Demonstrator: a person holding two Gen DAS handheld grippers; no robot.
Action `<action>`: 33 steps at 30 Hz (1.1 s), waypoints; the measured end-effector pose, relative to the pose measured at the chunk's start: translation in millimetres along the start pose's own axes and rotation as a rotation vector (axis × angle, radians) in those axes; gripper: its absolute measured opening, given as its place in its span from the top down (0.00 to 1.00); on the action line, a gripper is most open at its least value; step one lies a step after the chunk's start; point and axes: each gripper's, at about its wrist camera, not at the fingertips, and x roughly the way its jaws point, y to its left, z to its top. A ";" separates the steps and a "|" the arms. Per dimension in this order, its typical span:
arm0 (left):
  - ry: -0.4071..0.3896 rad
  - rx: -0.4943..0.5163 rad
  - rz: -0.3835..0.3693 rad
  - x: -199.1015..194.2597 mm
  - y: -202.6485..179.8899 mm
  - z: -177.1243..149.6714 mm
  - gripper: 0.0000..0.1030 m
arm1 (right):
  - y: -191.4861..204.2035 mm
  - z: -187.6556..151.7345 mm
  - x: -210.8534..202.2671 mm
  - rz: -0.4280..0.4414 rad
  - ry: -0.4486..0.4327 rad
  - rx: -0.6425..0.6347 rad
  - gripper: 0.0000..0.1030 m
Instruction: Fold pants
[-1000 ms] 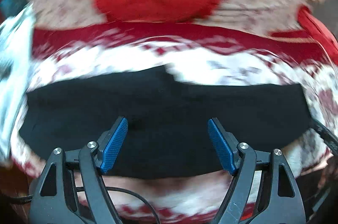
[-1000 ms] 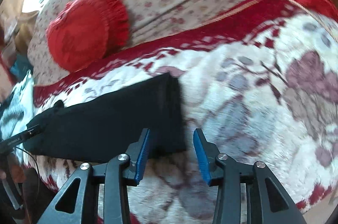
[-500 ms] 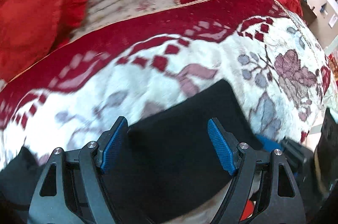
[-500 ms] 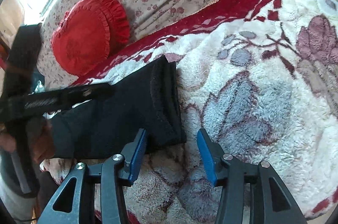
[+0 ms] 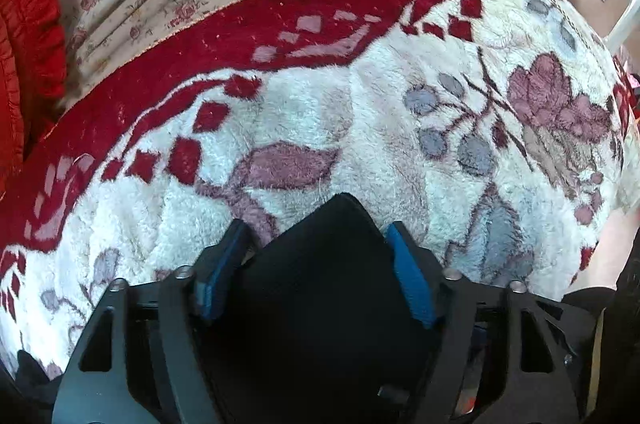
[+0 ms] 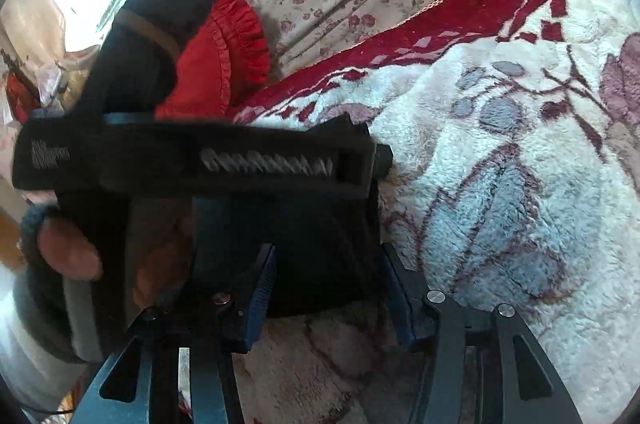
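while both tongs close around the black pants (image 5: pixel 320 264), only the right view shows a hand (image 6: pixel 70 252) (left tongs (image 5: pixel 316 236)).

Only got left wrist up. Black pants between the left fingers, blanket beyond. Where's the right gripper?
Observer: Right gripper is at the pants' end edge on the blanket. Fabric sits between its fingers, which are closing but not yet pinching.
Operator: Left clear of it?
Observer: Left gripper crosses the right view just above that same end, apart from the right fingers. Its own fingers are closing around the fabric too.
Operator: Anything else in frame?
Observer: The person's hand, wrapped around the left gripper's handle at far left.
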 end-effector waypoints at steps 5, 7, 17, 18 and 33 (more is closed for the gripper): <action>-0.027 -0.031 -0.003 -12.1 6.6 -1.4 0.71 | 3.3 6.0 0.2 0.008 -0.011 -0.022 0.82; -0.036 -0.044 -0.033 -25.2 10.1 -2.3 0.78 | 11.5 9.8 -3.3 0.001 -0.020 -0.043 0.85; -0.223 -0.156 -0.047 -150.2 77.4 -37.1 0.79 | 124.7 36.3 -46.1 0.134 -0.113 -0.295 0.86; -0.233 -0.181 -0.022 -158.5 91.7 -49.0 0.79 | 135.8 35.8 -43.1 0.149 -0.108 -0.315 0.86; -0.179 -0.533 0.187 -172.6 216.6 -192.6 0.79 | 230.2 -23.8 55.9 0.319 0.207 -0.435 0.61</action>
